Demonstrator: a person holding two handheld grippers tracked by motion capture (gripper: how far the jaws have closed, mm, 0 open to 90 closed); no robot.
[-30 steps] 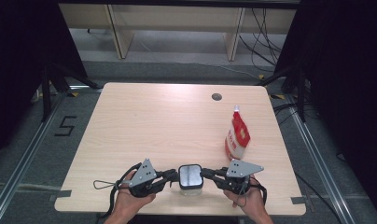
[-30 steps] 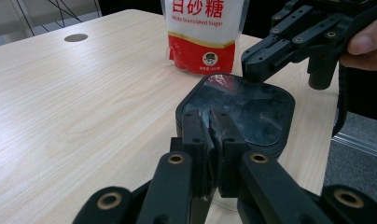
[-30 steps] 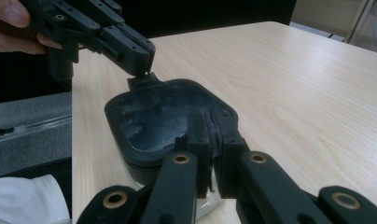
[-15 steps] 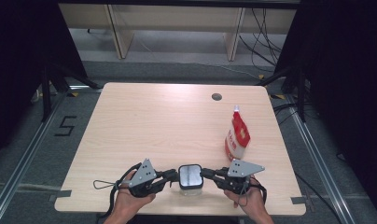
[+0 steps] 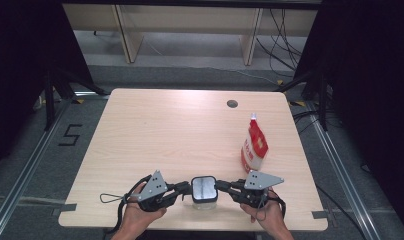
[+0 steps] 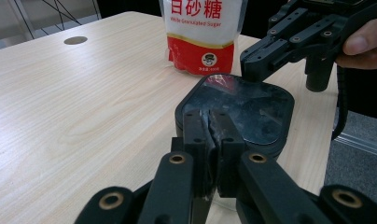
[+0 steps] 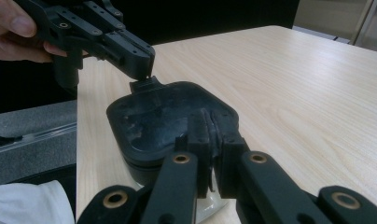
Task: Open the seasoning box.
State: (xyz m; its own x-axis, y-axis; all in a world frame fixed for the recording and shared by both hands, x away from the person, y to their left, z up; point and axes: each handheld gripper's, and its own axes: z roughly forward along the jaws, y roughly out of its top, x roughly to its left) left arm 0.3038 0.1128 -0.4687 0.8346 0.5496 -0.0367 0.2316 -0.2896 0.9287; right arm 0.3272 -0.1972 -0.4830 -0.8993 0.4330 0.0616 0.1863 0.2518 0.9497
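Container (image 5: 204, 190) with black lid (image 6: 238, 109) sits at near table (image 5: 190, 130) edge, between both hands. Left gripper (image 5: 182, 188) pinched shut on lid's tab on its side; right gripper (image 5: 225, 186) clamped shut on the opposite tab (image 7: 210, 122). Clear body under lid, probably a jar, mostly hidden.

Risk: both grips are on small tabs only. Uneven pull could slip a tab out of one pair of jaws, or lift the whole container and tip it off the close edge, since nothing holds the body down. Sugar bag (image 5: 254, 145) stands near the right hand; a jerk that way could knock it.

Versus a second ago: no change, same grips, same spots.
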